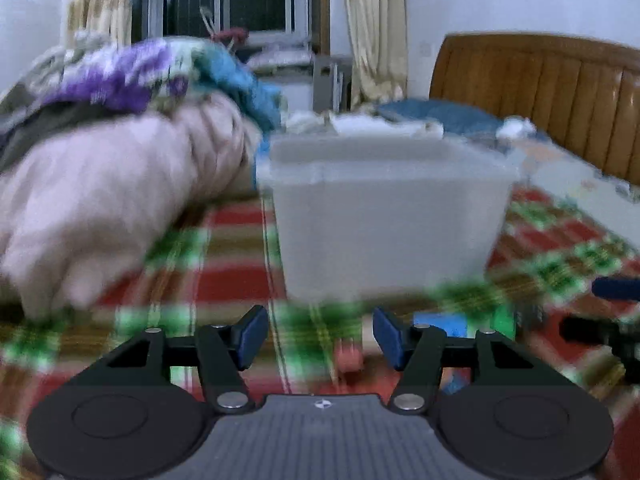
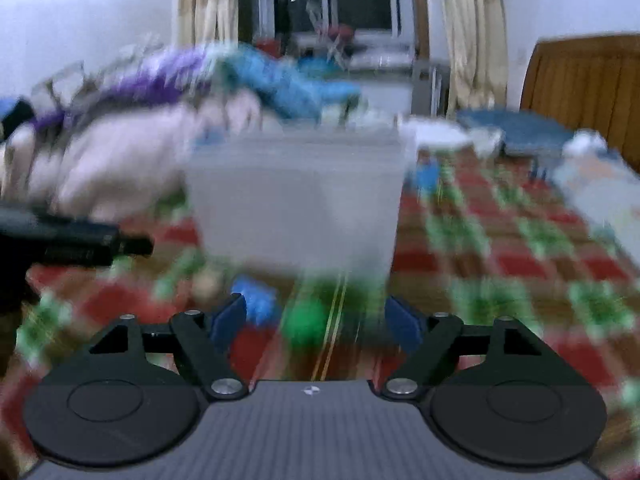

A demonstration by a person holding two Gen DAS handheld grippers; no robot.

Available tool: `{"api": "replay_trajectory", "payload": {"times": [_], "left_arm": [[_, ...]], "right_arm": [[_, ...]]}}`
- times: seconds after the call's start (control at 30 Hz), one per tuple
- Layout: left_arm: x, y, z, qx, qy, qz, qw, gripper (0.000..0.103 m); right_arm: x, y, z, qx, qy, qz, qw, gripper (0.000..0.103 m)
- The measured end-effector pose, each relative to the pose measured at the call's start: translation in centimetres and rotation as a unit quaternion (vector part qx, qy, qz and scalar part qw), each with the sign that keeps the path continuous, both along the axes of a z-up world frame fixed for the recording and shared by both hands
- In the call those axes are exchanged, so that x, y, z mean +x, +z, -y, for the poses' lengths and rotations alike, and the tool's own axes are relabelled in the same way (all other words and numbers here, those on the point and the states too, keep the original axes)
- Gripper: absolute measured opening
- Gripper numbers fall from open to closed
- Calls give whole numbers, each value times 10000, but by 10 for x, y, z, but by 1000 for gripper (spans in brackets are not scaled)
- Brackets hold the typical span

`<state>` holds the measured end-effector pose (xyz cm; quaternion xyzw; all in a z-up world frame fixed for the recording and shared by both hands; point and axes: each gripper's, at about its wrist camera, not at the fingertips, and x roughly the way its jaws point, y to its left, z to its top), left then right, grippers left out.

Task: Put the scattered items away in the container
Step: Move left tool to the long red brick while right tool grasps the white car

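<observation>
We want to put the little toys into the container (image 1: 390,216), the big pale tub that sits on the checked blanket (image 1: 240,264) right in front of us. The toys lie on the blanket just before the tub. From the right camera we see a green ball (image 2: 306,322), a fuzzy blue thing (image 2: 256,300) beside it and a small tan ball (image 2: 208,282) a bit further left. All are blurry, so we cannot say what they really are.

Our left gripper (image 1: 320,338) is spread wide and holds nothing. Our right gripper (image 2: 316,320) is spread wide too, with the green ball sitting low between its jaws but not pinched.

We think the step now is picking a first toy. To do it well, we should slow down so the picture gets sharp, drop low over one toy, put a finger on each side, then squeeze gently. The green ball may roll, so we should close slowly.

The left camera shows a pink toy (image 1: 350,356) and a blue block (image 1: 444,324) near its jaws, plus the wooden headboard (image 1: 540,92) and a puffy pink bundle (image 1: 104,200). The right camera shows the other gripper's dark tip poking in from the left.
</observation>
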<state>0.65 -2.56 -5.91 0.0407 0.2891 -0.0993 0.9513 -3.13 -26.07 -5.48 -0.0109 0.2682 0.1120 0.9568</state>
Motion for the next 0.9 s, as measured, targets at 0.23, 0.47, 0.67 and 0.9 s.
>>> {"api": "replay_trajectory", "payload": {"times": [0.23,0.47,0.67,0.9], "left_arm": [[-18,-22,10,443,-491,-88,9978,62],[-6,-32,18,470,-876,-209,9948,62],[4,-42,21,430,-817,-363,9951,62],[14,-45,18,294,-809,-570,9947,63]], "right_arm": [[-14,-27,-20,-426,338,-234,9982,86],[-7,-45,-19,-471,798,-492,9945,86],[-3,-46,-20,-326,854,-435,9949,77],[-2,-47,-20,-205,899,-463,9947,66]]}}
